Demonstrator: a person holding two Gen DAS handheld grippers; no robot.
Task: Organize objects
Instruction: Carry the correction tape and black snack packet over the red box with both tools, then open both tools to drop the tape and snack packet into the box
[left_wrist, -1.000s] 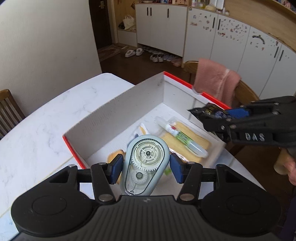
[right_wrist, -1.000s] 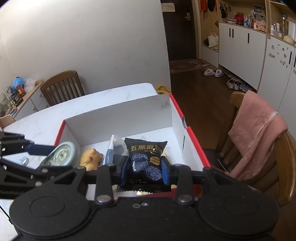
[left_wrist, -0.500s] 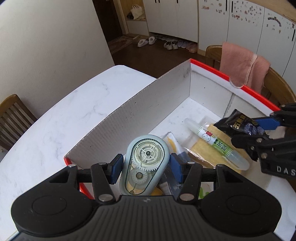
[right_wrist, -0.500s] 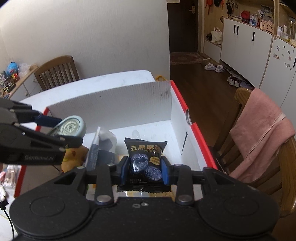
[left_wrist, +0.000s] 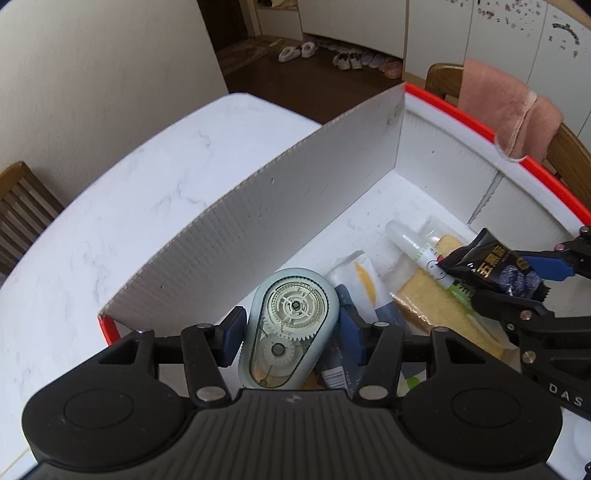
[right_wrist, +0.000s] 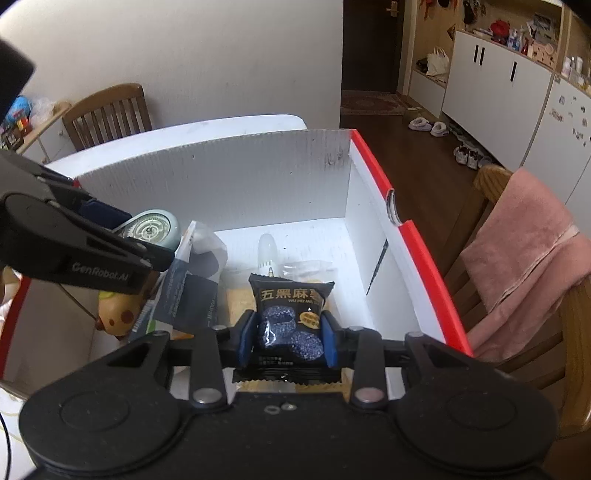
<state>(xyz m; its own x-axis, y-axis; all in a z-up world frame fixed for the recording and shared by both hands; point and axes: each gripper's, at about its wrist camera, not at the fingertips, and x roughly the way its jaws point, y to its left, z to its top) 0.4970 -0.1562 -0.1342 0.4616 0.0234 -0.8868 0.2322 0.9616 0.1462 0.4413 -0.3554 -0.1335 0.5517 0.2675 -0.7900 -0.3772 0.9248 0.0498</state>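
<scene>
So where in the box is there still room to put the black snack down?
The bare white floor of the box lies in the far corner, between the grey cardboard wall and the red-edged side, past the white tube. The near end is crowded: the cake slice, packets and a yellow toy pile together.

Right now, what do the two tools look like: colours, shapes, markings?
Both match: matte black plastic bodies with two round discs and a ribbed centre, black linkage arms with silver rivets, and blue pads on the fingers. The left tool shows white "GenRobot.AI" lettering along its side in the right wrist view. The right tool shows "DAS" on its side in the left wrist view. No sleeves visible.
</scene>
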